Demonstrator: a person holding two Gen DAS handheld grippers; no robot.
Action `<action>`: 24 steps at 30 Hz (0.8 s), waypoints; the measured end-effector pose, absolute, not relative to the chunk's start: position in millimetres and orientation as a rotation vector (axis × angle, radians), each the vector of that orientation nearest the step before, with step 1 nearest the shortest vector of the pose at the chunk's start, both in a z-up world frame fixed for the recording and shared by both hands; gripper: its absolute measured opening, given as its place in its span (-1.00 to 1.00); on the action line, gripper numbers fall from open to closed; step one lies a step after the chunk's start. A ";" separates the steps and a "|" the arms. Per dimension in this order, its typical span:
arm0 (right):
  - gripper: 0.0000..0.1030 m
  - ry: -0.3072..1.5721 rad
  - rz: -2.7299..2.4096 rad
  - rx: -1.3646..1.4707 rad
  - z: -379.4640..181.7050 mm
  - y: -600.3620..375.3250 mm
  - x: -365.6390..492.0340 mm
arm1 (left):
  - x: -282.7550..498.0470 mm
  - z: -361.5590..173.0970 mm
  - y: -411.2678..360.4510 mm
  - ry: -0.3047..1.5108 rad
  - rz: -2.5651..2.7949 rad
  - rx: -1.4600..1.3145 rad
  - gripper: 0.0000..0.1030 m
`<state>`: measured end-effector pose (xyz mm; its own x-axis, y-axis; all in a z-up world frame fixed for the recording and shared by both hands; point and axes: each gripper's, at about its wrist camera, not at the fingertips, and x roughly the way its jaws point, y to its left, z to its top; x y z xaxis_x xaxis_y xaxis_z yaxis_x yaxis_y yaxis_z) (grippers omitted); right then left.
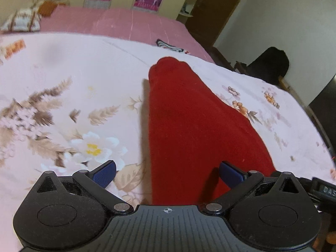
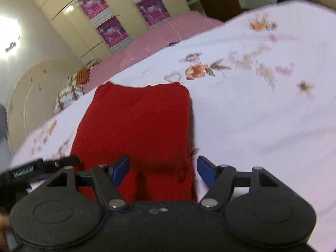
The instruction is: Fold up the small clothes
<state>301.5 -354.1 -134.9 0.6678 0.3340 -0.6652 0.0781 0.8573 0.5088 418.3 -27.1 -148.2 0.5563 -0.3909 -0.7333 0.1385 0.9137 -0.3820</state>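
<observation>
A folded red garment [image 1: 189, 115] lies flat on the floral white sheet [image 1: 63, 73] of a bed. In the left wrist view it runs away from me as a long strip, and my left gripper [image 1: 168, 164] stands open over its near end, with blue pads wide apart on either side. In the right wrist view the red garment [image 2: 136, 115] shows as a squarish folded block with a straight far edge. My right gripper [image 2: 163, 159] is open above its near right part; the pads do not press on the cloth.
The floral sheet [image 2: 252, 115] spreads wide to the right. Beyond it lie a pink bedspread [image 1: 126, 21], a patterned pillow [image 1: 21, 20] and a striped cloth [image 1: 168, 45]. A wardrobe [image 2: 100, 21] stands behind, and a dark chair [image 1: 271, 63] beside the bed's right edge.
</observation>
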 end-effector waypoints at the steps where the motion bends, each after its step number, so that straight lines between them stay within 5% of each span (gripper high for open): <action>1: 0.46 0.841 0.152 0.565 -138.2 -357.1 306.4 | 422.0 -152.0 -27.6 0.944 -0.326 -0.311 1.00; 9: 0.52 0.878 0.233 0.727 -171.0 -366.7 342.1 | 440.1 -180.2 -30.4 0.960 -0.457 -0.428 1.00; 12: 0.29 0.883 0.282 0.753 -175.3 -364.8 349.5 | 442.3 -180.7 -33.5 0.955 -0.486 -0.445 0.99; 14: 0.08 0.883 0.301 0.768 -177.6 -364.3 351.4 | 443.6 -182.0 -36.6 0.960 -0.518 -0.477 0.57; 19: -0.31 0.875 0.326 0.811 -177.8 -368.9 344.9 | 441.1 -179.9 -40.5 0.953 -0.495 -0.504 0.40; 24: -0.36 0.829 0.299 0.765 -168.1 -360.7 339.2 | 436.5 -166.2 -39.4 0.917 -0.494 -0.458 0.05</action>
<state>339.2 -360.7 -168.1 0.6537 0.5183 -0.5515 0.0472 0.6994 0.7132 436.5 -39.4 -166.2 0.5138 -0.5827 -0.6297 0.2062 0.7963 -0.5686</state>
